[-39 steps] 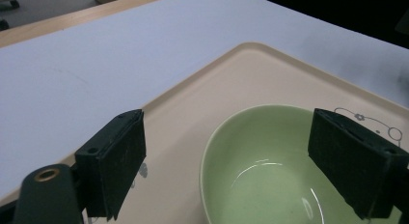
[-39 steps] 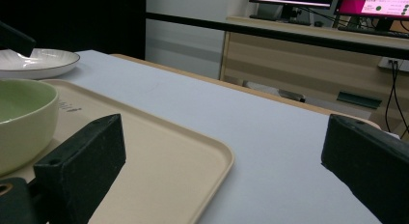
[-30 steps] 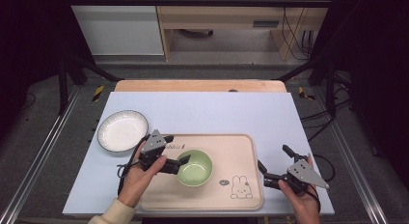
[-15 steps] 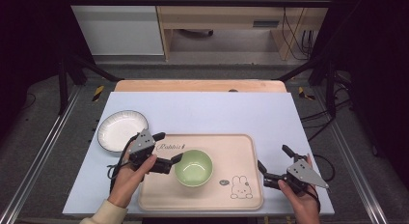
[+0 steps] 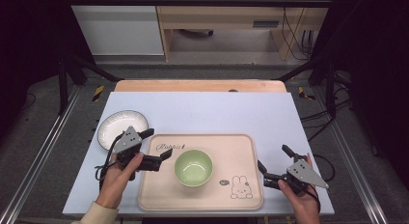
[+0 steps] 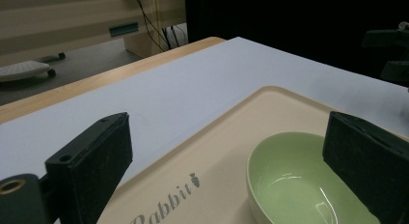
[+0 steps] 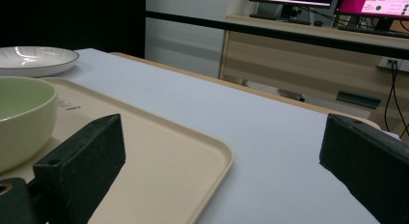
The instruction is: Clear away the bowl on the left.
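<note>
The left gripper (image 5: 156, 145) has backed off from the bowl (image 5: 193, 167) since a second ago, and now hangs over the tray's (image 5: 241, 147) left edge, fingers spread wide and holding nothing. The bowl sits free in the middle of the tray, so I'd say it's been set down. The right gripper (image 5: 272, 162) waits at the tray's right edge, fingers wide too. A plate (image 5: 115, 127) lies on the surface behind the left one.

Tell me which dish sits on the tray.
The green bowl: it sits on the tray, while the white plate lies on the table beside it.
</note>
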Demonstrator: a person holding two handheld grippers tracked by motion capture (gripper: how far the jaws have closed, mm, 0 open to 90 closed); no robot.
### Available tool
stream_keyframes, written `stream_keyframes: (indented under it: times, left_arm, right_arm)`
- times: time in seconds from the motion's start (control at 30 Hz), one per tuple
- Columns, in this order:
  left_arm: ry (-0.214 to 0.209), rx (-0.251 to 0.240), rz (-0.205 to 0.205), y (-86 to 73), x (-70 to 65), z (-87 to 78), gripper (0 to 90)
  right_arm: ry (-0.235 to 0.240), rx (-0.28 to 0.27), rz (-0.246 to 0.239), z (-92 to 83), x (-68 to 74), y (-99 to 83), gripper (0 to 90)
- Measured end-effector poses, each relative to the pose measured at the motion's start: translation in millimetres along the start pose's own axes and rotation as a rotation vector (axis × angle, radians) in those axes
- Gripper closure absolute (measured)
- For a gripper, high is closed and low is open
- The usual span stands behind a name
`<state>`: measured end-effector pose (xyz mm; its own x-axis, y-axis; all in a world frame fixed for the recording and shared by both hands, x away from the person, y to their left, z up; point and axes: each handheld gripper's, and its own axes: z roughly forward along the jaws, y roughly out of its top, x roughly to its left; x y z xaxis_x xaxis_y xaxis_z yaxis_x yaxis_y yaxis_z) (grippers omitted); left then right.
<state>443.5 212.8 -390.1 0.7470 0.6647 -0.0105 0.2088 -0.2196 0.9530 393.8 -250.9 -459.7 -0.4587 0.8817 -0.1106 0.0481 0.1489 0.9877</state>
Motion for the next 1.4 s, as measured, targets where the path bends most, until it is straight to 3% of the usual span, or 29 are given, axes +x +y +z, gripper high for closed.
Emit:
stream_keyframes:
  times: [0.2, 0.43, 0.67, 0.83, 1.4]
  left_arm:
    - [0.002, -0.032, 0.004, 2.0, 5.9, -11.5, 3.6]
    - [0.013, -0.048, -0.020, 3.9, 14.3, -26.6, 3.6]
    - [0.063, -0.099, -0.034, -0.7, 26.3, -48.6, 3.8]
    - [0.086, -0.105, -0.047, -5.6, 34.8, -61.7, 3.7]
    - [0.127, -0.120, -0.072, -29.6, 49.1, -74.7, 3.7]
  right_arm:
    - [0.002, 0.003, 0.001, 0.5, 0.4, -0.3, 2.4]
    - [0.003, 0.003, 0.001, 0.9, 0.7, -0.3, 2.3]
    - [0.003, 0.005, 0.000, 0.7, 0.8, -0.3, 2.4]
    - [0.004, 0.006, -0.004, 1.1, 1.0, -0.4, 2.4]
    - [0.004, 0.009, -0.004, 0.9, 1.0, -0.5, 2.4]
